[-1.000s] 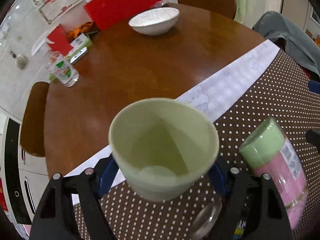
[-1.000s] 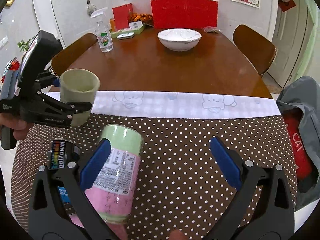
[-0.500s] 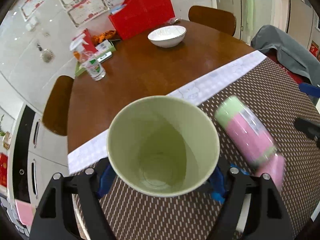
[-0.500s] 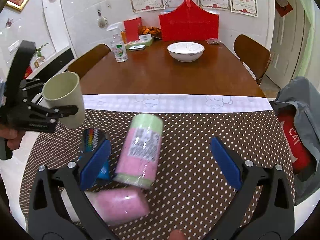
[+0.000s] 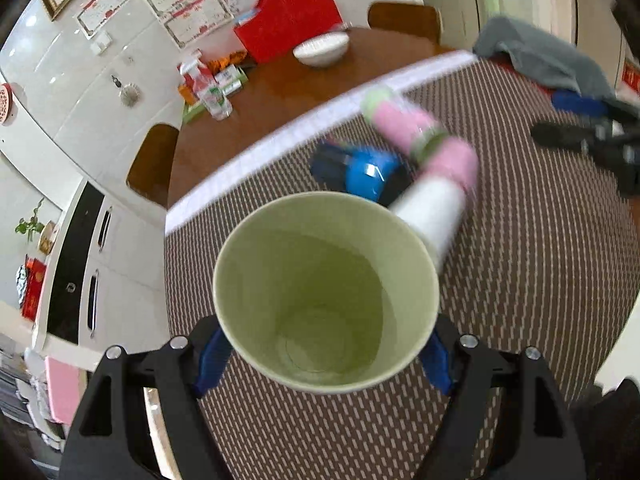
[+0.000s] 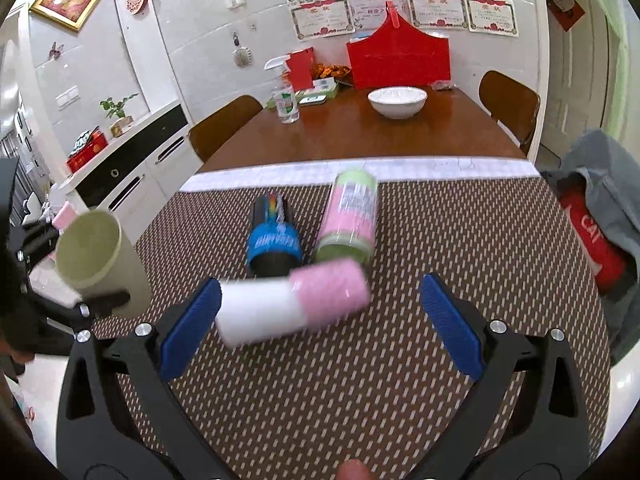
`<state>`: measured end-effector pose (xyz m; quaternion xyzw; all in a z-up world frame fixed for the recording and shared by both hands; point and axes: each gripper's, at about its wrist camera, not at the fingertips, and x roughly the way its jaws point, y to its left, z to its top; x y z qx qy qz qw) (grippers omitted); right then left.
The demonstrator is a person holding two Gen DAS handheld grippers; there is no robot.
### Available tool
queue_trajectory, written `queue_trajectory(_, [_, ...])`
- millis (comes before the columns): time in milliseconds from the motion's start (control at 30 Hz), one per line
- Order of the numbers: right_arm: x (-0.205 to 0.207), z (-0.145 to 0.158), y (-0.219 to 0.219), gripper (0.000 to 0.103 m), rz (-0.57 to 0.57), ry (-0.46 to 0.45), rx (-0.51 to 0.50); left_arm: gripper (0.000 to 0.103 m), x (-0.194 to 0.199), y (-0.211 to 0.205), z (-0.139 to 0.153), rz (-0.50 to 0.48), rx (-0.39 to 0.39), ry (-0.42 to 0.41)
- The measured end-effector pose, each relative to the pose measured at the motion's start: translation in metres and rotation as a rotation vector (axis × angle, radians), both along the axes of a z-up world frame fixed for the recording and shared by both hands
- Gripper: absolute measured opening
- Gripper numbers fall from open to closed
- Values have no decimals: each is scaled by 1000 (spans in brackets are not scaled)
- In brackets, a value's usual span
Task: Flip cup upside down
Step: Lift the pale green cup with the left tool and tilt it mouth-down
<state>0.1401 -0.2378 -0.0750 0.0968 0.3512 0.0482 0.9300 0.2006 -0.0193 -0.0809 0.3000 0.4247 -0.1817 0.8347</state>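
Home dining room: table (image 6: 360, 136), certificates (image 6: 400, 4).

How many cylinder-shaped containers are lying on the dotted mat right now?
3: a blue-black one, a pink-green one to its right, and a white-pink one nearest the camera. More may be hidden.

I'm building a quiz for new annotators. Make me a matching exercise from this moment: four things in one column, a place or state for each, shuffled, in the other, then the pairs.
Things:
1. green cup
2. white bowl
3. spray bottle
4. right gripper

Places or states:
A. open, holding nothing
B. on the bare wood at the far end of the table, before the red bag
C. clamped in the left gripper, lifted off the table
D. standing near the table's far left corner

Pairs: 1-C, 2-B, 3-D, 4-A
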Motion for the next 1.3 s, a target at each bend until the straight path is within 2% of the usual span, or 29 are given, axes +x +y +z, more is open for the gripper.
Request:
queue_trajectory(167, [-31,-14,8,97,8,6,4,77,-39,-2,-36,-10,41,39])
queue_trajectory(333, [-50,-26,5,97,-10,12,2,78,-60,-23,-63,-46,29,73])
queue_trajectory(400, [-56,-32,1,97,-17,18,0,78,-67,-32,-68,-39,54,17])
queue_trajectory(533, [-64,-41,-9,97,-35,29,1,79,-69,-49,-67,-9,32,6])
queue_trajectory(633, [-66,-47,-17,97,-52,36,4,84,-74,-66,-69,-45,22,-15])
queue_trajectory(767, [-68,-56,-27,97,-70,51,9,85,-79,-88,-79,-80,47,-55])
queue_trajectory(833, [-68,-60,-31,97,-80,61,8,86,-81,-92,-81,-96,22,-48])
queue_trajectory(900, [-67,-62,-33,97,-83,65,2,86,-86,-93,-79,-94,9,-75])
queue_trajectory(1100, [-64,-61,-34,97,-81,59,-7,86,-88,-81,-55,-34,-121,-131])
queue_trajectory(1300, [-64,-56,-25,97,-69,41,-23,89,-94,-68,-46,21,-191,-159])
